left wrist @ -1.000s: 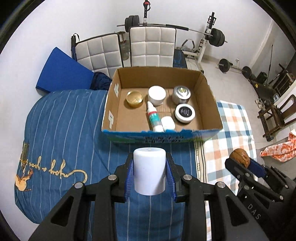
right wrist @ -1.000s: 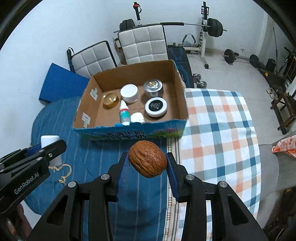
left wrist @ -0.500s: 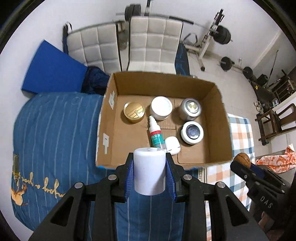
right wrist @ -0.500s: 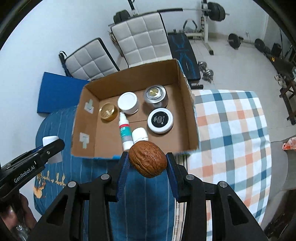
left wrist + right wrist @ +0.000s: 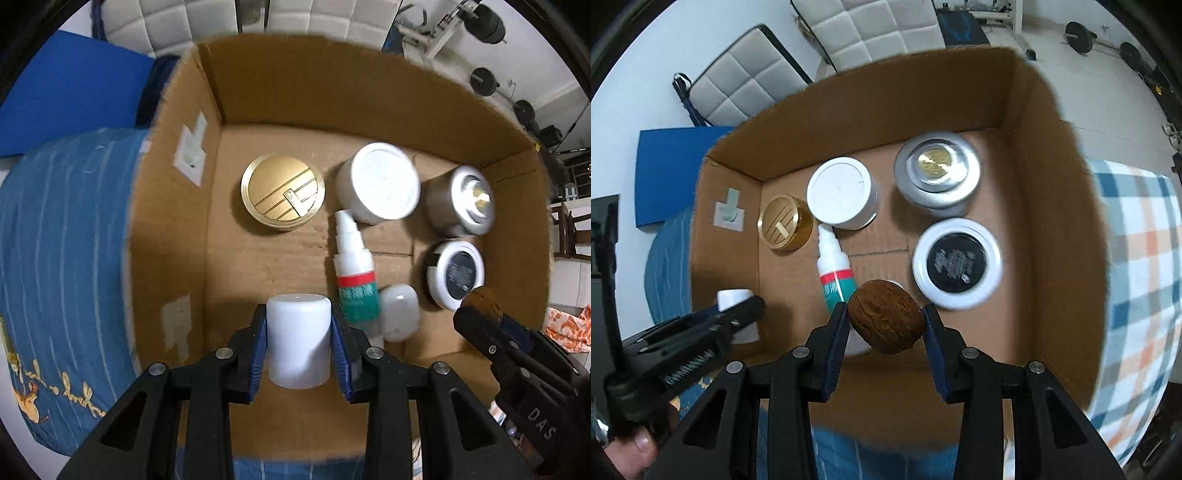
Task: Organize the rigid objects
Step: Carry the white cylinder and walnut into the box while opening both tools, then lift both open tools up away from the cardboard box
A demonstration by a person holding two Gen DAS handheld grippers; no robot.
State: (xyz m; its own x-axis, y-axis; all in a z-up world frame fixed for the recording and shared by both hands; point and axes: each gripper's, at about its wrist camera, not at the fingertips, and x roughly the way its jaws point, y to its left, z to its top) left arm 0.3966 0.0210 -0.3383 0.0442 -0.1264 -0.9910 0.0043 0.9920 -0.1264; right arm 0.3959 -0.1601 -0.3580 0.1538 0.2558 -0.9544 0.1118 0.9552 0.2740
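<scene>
— Left gripper (image 5: 298, 341) clamped on white cap (image 5: 298, 341), right gripper (image 5: 885, 323) clamped on walnut (image 5: 885, 319), both above box (image 5: 1060, 236) near edge.

— Risky: dropping onto spray bottle (image 5: 834, 273) or far-side jars (image 5: 956, 260), toppling them.

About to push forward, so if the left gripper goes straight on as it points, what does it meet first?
Probably bare cardboard box floor; the left gripper, holding the white cap, has the gold tin farther ahead. Depth is unclear.
</scene>
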